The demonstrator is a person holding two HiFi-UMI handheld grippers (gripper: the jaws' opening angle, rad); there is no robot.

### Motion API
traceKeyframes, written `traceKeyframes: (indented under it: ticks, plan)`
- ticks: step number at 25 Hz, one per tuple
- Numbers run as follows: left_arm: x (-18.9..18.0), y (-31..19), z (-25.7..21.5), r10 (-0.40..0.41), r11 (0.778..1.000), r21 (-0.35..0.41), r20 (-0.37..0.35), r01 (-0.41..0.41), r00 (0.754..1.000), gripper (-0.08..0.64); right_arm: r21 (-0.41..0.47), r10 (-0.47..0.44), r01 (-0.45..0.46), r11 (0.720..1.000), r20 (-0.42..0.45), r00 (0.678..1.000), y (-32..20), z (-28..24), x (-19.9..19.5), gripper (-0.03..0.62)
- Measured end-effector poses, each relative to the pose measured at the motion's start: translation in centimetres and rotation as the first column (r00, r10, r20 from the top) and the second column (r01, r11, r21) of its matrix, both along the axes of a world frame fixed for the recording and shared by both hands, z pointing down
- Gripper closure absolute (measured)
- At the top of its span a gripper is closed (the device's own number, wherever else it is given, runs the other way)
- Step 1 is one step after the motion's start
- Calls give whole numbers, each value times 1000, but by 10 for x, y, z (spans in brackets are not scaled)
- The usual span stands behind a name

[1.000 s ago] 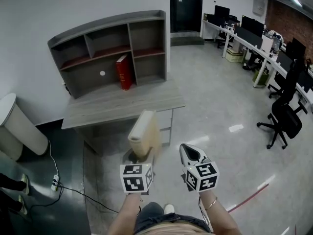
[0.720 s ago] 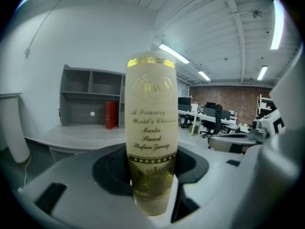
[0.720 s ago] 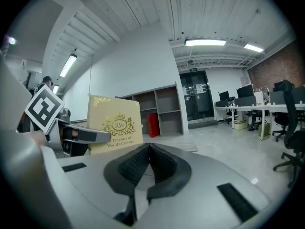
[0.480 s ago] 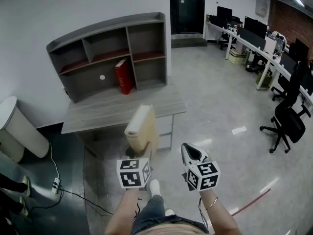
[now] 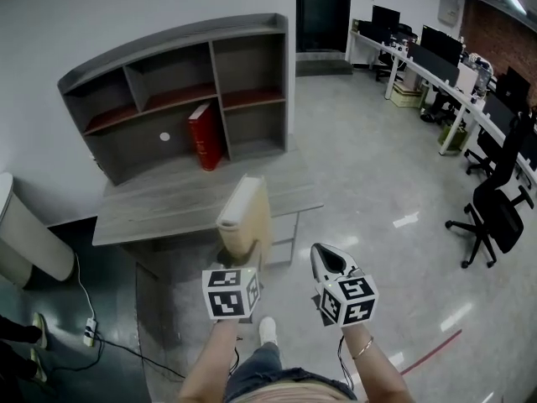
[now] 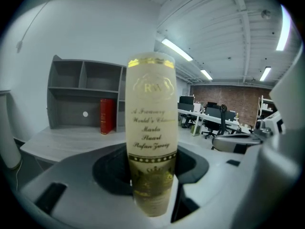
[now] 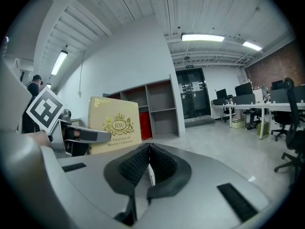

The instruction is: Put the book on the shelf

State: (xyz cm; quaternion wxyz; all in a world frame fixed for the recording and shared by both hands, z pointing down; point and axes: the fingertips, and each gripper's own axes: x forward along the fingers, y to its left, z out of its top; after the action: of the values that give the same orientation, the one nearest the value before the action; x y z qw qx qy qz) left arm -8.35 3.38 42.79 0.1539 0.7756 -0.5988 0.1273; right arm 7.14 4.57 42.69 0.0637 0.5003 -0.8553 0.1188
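Note:
A cream book (image 5: 245, 218) with gold lettering stands upright in my left gripper (image 5: 239, 254), which is shut on its lower spine. In the left gripper view the spine (image 6: 151, 123) fills the middle, clamped between the jaws of that gripper (image 6: 151, 185). My right gripper (image 5: 329, 260) hangs beside it on the right, shut and empty, its pads meeting (image 7: 148, 163). In the right gripper view the book's cover (image 7: 114, 125) shows at the left. Ahead, a grey shelf unit (image 5: 176, 91) stands on a grey desk (image 5: 168, 200), with a red book (image 5: 204, 137) upright in a lower compartment.
A white bin (image 5: 21, 233) stands left of the desk, with a power strip and cable (image 5: 88, 330) on the floor below it. Office desks and black chairs (image 5: 491, 217) line the right side. A red tape line (image 5: 428, 347) crosses the floor at the lower right.
Both grippers and the cream book have come nearer the desk, and the shelf looms larger. The grip on the book is unchanged and the right gripper has stayed shut.

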Motion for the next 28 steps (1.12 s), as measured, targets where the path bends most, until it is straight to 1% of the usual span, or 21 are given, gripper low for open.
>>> traceKeyframes:
  ticks: [8, 14, 19, 28]
  plan:
    - [-19, -91, 5, 22, 1000, -17, -7, -22, 1000, 342, -21, 38, -38, 999, -19, 999, -87, 0, -19, 583]
    - [-32, -146, 11, 40, 999, -25, -5, -40, 999, 342, -25, 66, -67, 997, -32, 997, -141, -1, -33, 583]
    - [-36, -176, 19, 47, 998, -34, 1, -47, 999, 342, -33, 87, -88, 996, -41, 995, -170, 2, -37, 583]
    - [-33, -225, 32, 32, 999, -41, 9, -32, 999, 342, -69, 121, -124, 990, -46, 992, -209, 16, -26, 583]
